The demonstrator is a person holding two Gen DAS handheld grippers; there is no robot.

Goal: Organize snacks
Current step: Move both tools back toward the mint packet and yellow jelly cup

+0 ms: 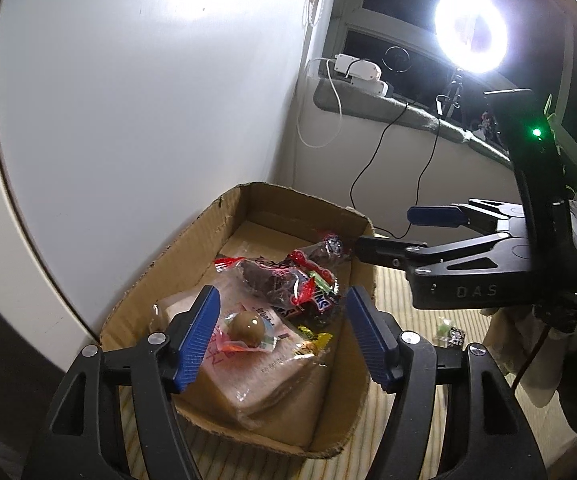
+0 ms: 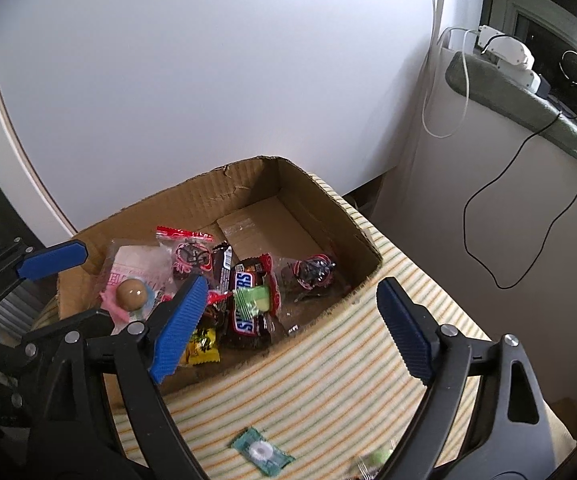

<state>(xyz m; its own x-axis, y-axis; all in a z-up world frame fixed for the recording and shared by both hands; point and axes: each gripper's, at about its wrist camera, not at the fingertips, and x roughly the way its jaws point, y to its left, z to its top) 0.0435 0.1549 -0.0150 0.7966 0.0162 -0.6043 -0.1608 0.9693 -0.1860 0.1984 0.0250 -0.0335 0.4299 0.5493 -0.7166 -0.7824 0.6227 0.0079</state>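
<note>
An open cardboard box [image 1: 192,240] [image 2: 328,200] sits on a striped cloth and holds several wrapped snacks: a Snickers bar [image 2: 244,308] [image 1: 316,304], a brown ball candy [image 2: 131,293] [image 1: 248,323], a dark red-edged candy [image 2: 313,270] [image 1: 328,249] and a yellow packet [image 2: 202,346]. My left gripper [image 1: 280,332] is open and empty above the box's near end. My right gripper [image 2: 292,328] is open and empty over the box's near rim; it also shows in the left wrist view [image 1: 400,232]. A teal wrapped mint [image 2: 262,452] lies on the cloth outside the box.
A white wall panel [image 2: 208,80] stands right behind the box. A grey sill [image 1: 388,108] with white devices and hanging cables is at the right. A bright ring light [image 1: 470,36] glares there. Another small green candy [image 2: 376,458] [image 1: 446,330] lies on the striped cloth [image 2: 328,380].
</note>
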